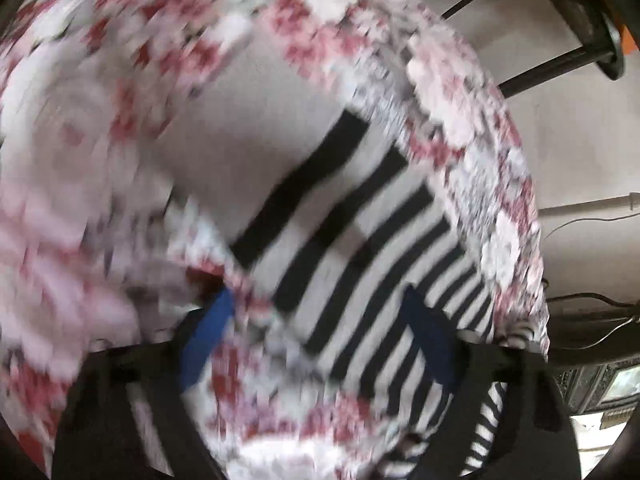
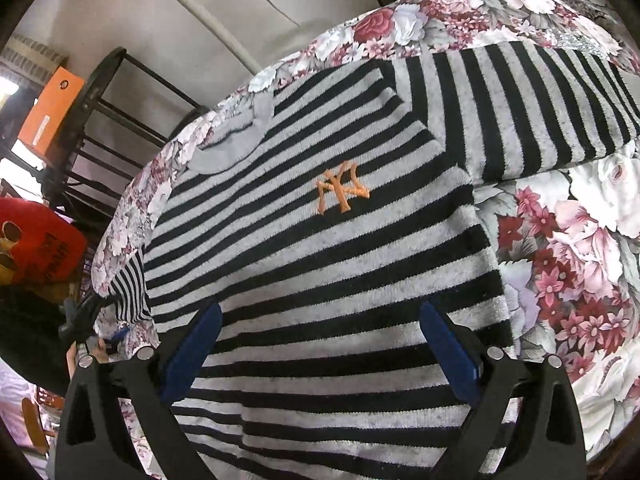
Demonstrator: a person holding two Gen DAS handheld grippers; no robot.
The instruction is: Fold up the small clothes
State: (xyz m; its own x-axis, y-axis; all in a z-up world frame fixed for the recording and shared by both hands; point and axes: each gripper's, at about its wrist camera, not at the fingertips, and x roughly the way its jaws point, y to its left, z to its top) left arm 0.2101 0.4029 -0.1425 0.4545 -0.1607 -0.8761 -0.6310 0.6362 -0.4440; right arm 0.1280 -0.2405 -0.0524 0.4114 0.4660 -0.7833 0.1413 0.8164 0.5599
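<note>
A small black-and-grey striped sweater (image 2: 320, 248) with an orange NY logo (image 2: 342, 192) lies flat on a floral-covered surface (image 2: 568, 240). One sleeve (image 2: 532, 112) stretches to the far right. My right gripper (image 2: 320, 324) is open, its blue-padded fingers (image 2: 192, 352) hovering over the sweater's lower body. The left wrist view is blurred by motion. It shows the striped sweater (image 1: 380, 280) on the floral cloth (image 1: 120, 160), with my left gripper (image 1: 320, 332) open over the sweater's edge. The left gripper (image 2: 92, 320) also shows at the sweater's far left side in the right wrist view.
A dark metal rack (image 2: 120, 120) with an orange box (image 2: 52, 108) stands beyond the surface's left edge. A red object (image 2: 36, 240) sits at far left. A white pipe (image 2: 208, 20) and cable run along the wall behind.
</note>
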